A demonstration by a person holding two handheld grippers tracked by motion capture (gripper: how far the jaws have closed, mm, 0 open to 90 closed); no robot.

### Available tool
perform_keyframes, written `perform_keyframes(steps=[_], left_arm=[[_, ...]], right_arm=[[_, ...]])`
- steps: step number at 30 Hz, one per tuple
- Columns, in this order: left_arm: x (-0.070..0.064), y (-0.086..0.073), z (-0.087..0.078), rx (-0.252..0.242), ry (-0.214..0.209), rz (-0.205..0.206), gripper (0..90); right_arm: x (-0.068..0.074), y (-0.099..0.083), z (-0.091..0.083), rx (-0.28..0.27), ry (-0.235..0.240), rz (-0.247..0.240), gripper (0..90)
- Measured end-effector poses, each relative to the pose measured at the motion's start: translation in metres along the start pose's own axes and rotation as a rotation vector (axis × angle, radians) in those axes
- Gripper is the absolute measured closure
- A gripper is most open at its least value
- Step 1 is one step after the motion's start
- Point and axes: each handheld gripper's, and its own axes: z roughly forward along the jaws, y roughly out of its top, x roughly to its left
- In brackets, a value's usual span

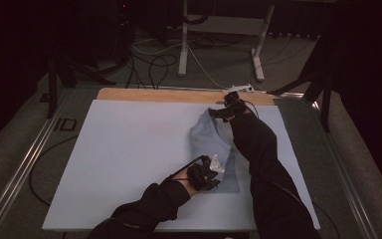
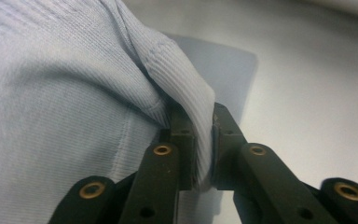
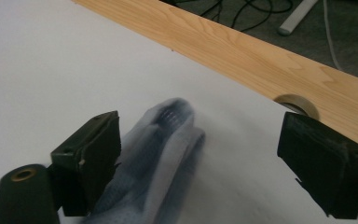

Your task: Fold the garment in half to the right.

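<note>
In the lower middle of the high view, the left tongs [image 1: 214, 172] are closed tight on a ridge of the pale blue ribbed knit garment [image 1: 214, 144], probably to keep the near hem in place on the white surface [image 1: 129, 149]. Farther up, the right tongs [image 1: 224, 113] stand wide open around the far tip, holding nothing, perhaps ready to pinch it for a fold.

Both arms wear loose black sleeves [image 1: 258, 149] down to the wrists. The left gripper [image 1: 206, 174] is black, with a grey three-cornered plate [image 1: 216, 164] on top and a thin black cable [image 1: 184, 167] looping off. Brass-ringed screws [image 2: 162, 150] dot its matte black links. The right gripper [image 1: 231, 107] is black too.
</note>
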Motion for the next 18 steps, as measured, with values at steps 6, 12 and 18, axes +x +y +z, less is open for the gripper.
perform_keyframes(steps=[6, 12, 18], left_arm=[[-0.006, 0.004, 0.001, -0.008, -0.029, 0.003, 65.7], [-0.011, 0.006, -0.006, -0.038, -0.022, 0.013, 50.8], [-0.01, 0.006, -0.019, -0.05, -0.033, 0.023, 39.8]], right_arm=[[0.001, -0.012, -0.009, -0.008, 0.016, 0.003, 10.1], [-0.001, -0.012, -0.018, -0.012, 0.023, 0.015, 9.7], [0.0, -0.009, -0.027, -0.02, 0.013, -0.001, 9.7]])
